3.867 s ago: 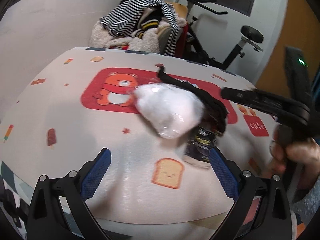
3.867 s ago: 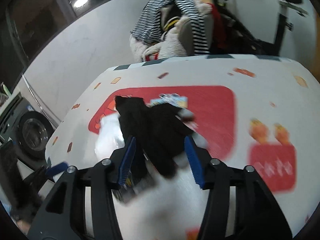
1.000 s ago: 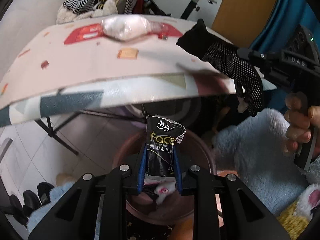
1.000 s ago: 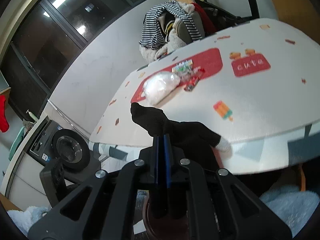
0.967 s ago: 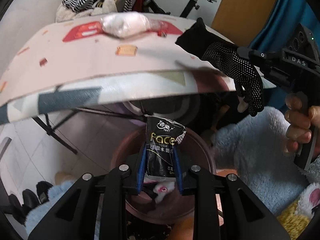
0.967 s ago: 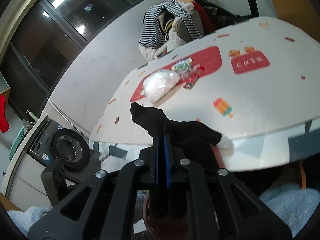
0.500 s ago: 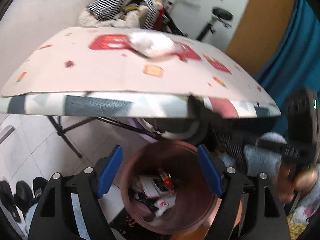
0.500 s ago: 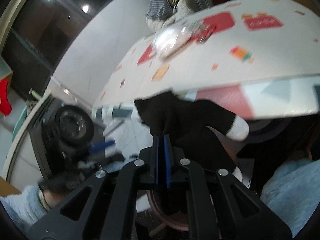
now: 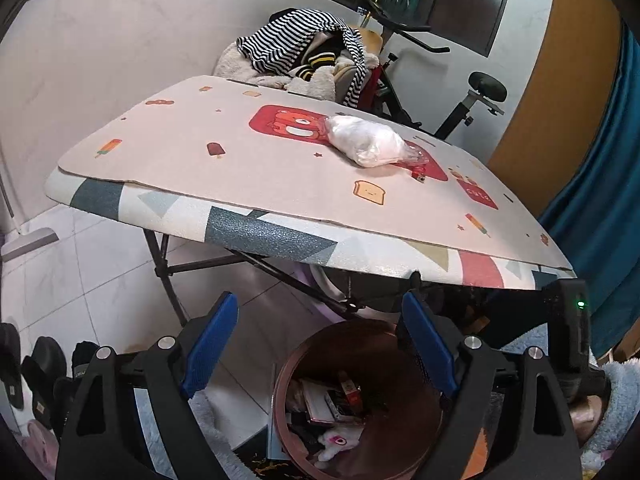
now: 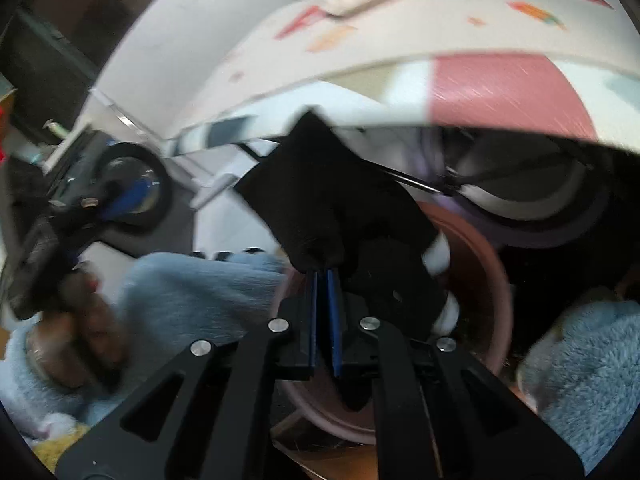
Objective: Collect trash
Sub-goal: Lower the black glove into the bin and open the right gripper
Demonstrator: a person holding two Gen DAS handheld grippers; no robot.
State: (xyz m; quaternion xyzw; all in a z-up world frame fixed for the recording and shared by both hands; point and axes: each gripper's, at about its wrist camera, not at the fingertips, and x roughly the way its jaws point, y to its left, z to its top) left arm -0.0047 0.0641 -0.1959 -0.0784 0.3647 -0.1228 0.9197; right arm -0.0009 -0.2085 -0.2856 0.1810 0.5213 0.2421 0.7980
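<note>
The right wrist view is smeared by motion: the table (image 10: 360, 40) prints and a hand (image 10: 76, 332) at left are unreadable. The black glove (image 10: 320, 208) hides much of the brown bin (image 10: 480, 264). The bin's trash (image 9: 332, 404) labels are too small to read.

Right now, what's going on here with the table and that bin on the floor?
A person is clearing trash off the table into the brown bin below its edge. The left gripper hangs over the bin, its jaws opening with nothing between them. The right gripper is shut on a black glove just above the bin, not yet let go. A white plastic bag is on the table.
</note>
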